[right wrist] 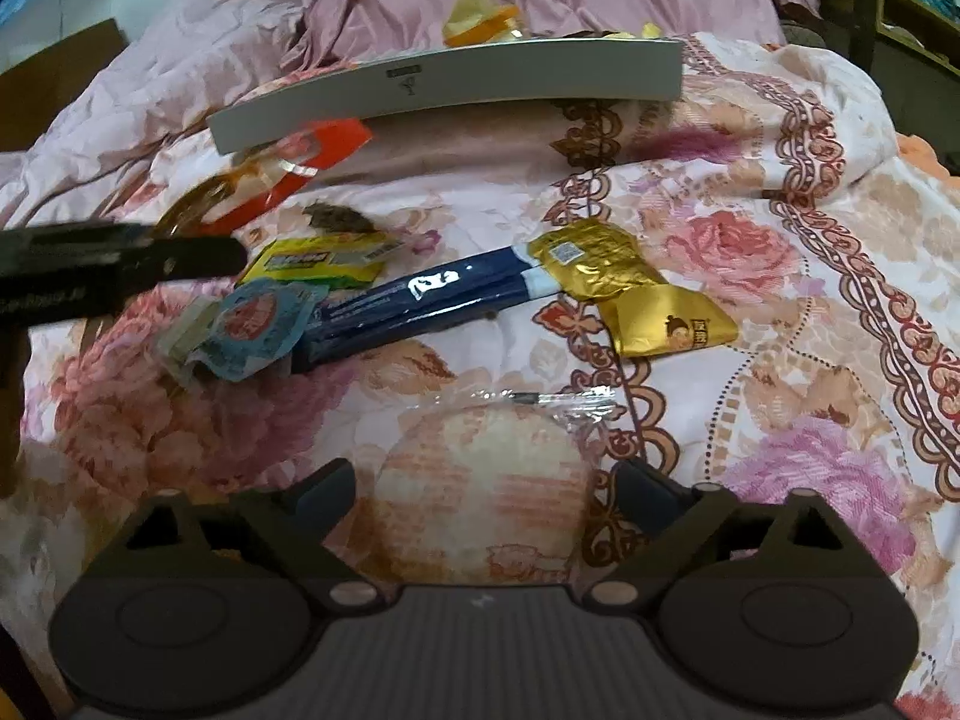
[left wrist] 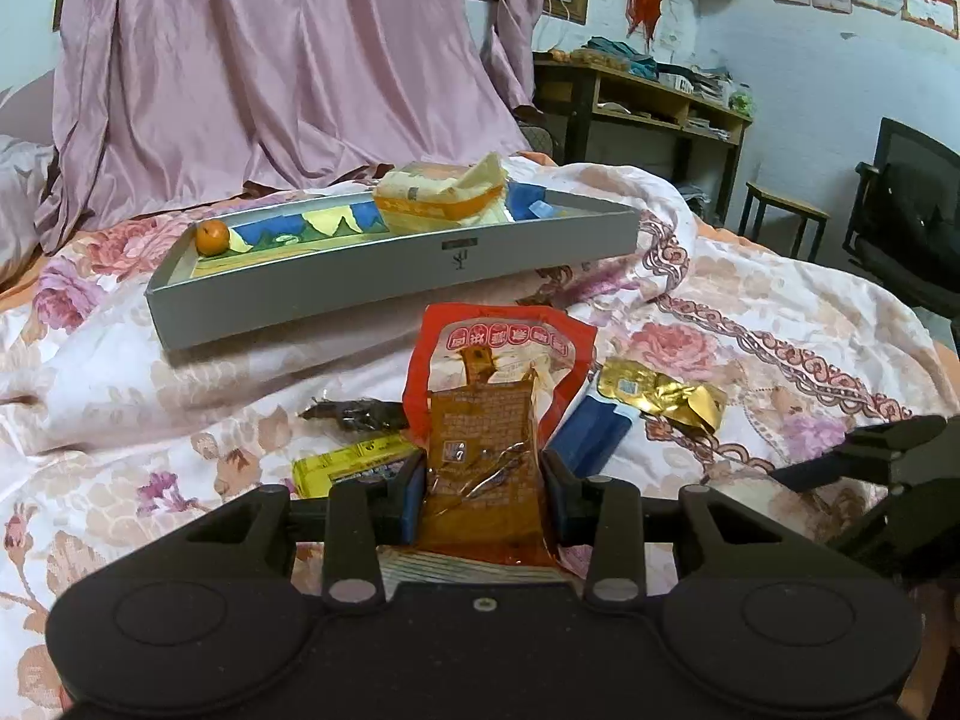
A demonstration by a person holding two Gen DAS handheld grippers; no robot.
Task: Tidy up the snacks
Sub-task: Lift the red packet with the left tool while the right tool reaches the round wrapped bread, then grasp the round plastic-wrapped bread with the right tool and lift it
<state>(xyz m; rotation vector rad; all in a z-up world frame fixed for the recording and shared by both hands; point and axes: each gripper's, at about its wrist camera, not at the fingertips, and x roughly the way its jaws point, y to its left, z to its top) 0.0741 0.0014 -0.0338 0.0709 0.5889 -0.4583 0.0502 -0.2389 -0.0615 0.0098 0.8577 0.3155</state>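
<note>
Your left tool (left wrist: 483, 480) is clamped on the red snack packet (left wrist: 498, 372); the grey tray (left wrist: 390, 282) lies at twelve o'clock. Your right tool (right wrist: 483, 480), jaws apart, seemingly straddles the round cake (right wrist: 489, 486).

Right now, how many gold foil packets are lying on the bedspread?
2: a crumpled gold foil packet touching the dark blue packet's end, and a flatter gold foil packet overlapping just below it. Others may be hidden.
</note>
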